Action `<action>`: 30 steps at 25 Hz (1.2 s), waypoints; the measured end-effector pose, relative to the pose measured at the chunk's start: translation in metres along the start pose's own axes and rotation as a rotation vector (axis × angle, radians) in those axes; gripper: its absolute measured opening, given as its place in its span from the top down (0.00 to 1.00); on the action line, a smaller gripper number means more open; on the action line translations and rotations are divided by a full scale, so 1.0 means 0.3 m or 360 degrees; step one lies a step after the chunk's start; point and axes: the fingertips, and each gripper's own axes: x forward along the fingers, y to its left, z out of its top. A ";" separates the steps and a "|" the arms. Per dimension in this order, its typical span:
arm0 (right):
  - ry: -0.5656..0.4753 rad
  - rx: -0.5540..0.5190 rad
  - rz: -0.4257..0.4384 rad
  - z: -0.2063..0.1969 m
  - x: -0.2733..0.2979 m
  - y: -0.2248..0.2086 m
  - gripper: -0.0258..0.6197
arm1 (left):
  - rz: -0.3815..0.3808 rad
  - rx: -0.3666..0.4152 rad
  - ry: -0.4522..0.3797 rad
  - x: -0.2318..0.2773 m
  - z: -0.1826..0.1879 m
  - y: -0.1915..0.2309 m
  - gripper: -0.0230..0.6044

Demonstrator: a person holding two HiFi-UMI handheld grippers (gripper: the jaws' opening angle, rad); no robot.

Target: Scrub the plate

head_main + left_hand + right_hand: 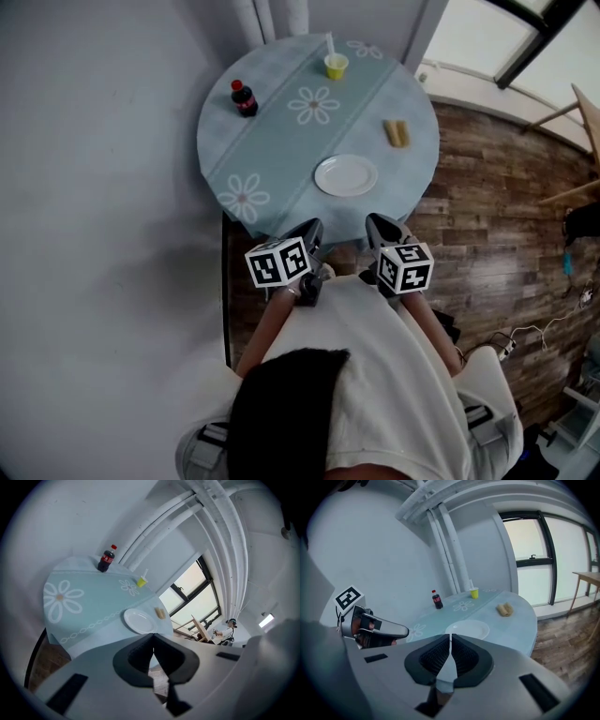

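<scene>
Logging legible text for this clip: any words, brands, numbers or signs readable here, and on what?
None can be read in any view.
Red label on the cola bottle: print too small to read.
Faces of the marker cubes: black-and-white square patterns, no letters or digits.
The plate, yellow cup and flowered tablecloth: no print visible.

Round table (281,159) is covered by a pale blue cloth printed with white daisies and chain-pattern lines. White plate (346,175) is laid flat toward the near edge, right of centre. Dark soda bottle (244,98) with a red cap is stood upright at the far left. Yellow cup (336,66), white straw or stick inside, is set at the far edge. Tan object (397,133), two-lobed, kind unclear, is laid at the right. All four are spaced well apart.
</scene>
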 end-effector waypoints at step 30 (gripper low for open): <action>-0.0050 0.0090 -0.0132 0.092 0.041 -0.137 0.90 | -0.0042 -0.0089 -0.0027 0.090 0.126 0.046 0.95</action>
